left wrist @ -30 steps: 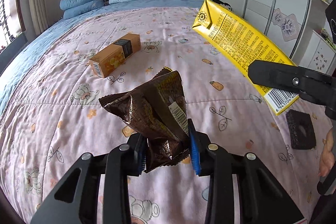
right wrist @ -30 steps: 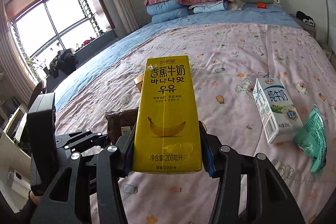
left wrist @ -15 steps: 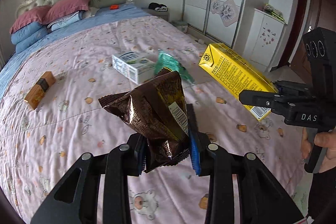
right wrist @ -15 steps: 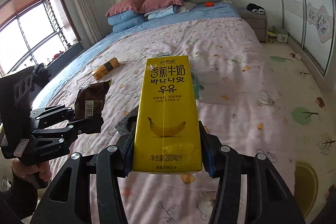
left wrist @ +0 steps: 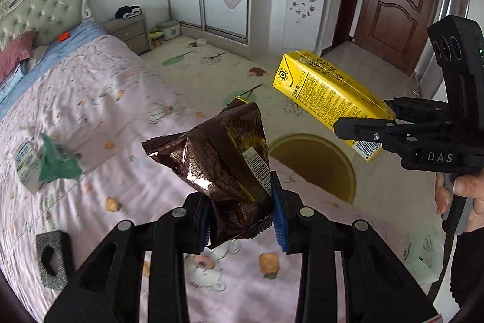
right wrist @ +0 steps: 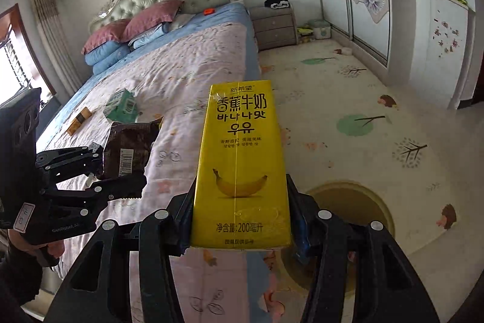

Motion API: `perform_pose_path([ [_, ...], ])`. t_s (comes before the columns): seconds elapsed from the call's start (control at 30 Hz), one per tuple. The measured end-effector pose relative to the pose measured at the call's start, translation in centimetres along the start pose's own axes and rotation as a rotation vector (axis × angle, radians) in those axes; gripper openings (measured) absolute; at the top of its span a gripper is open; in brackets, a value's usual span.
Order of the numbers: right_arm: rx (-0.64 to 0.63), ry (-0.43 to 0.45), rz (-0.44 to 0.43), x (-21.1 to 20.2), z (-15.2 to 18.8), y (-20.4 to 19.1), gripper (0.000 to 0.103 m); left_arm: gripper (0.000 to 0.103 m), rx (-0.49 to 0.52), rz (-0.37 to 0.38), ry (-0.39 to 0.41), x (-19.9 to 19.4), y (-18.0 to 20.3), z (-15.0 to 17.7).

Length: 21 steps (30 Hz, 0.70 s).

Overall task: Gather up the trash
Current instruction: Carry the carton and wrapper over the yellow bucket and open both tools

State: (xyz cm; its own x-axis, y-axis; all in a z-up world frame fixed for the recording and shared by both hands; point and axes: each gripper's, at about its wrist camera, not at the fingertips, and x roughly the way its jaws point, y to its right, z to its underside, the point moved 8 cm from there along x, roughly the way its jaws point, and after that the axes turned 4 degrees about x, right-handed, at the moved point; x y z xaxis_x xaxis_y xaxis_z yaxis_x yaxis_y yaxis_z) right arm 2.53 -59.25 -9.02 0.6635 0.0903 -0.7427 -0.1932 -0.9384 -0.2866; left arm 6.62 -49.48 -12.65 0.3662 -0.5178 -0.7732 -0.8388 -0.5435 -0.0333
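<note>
**Both grippers swing from bed to bin**

Where the earlier views looked across the bedspread toward the headboard, both cameras have turned to the floor beside the bed, and a round yellow trash bin (left wrist: 320, 162) has come into sight below the grippers.

The left gripper (left wrist: 242, 220) is clamped on a crumpled brown snack wrapper (left wrist: 220, 159), glossy, with a white barcode strip on its side. The right gripper (right wrist: 242, 232) is clamped on the base of a yellow banana milk carton (right wrist: 240, 159), held above the bin's rim (right wrist: 378, 202). The carton reads "香蕉牛奶", Korean lettering beneath, a banana picture, and "净含量:200毫升". The right gripper's body bears "DAS".

On the bed (left wrist: 75, 111) lie a green wrapper (left wrist: 56, 162) against a white milk carton (left wrist: 22, 165).
</note>
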Motion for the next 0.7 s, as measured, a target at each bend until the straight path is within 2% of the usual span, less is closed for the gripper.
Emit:
perform_pose_path([
  [0.3,0.142,-0.034,0.097,-1.5,3.2,10.4,0.05,0.034,0.108,0.139,-0.095,8.0,7.9,-3.2],
  [0.47,0.185,-0.054,0.12,-1.5,4.5,13.7,0.05,0.034,0.153,0.178,-0.154,11.4,10.6,-3.9],
  [0.7,0.223,-0.07,0.144,-0.4,4.8,17.0,0.05,0.034,0.184,0.217,-0.231,14.9,12.2,-4.9],
])
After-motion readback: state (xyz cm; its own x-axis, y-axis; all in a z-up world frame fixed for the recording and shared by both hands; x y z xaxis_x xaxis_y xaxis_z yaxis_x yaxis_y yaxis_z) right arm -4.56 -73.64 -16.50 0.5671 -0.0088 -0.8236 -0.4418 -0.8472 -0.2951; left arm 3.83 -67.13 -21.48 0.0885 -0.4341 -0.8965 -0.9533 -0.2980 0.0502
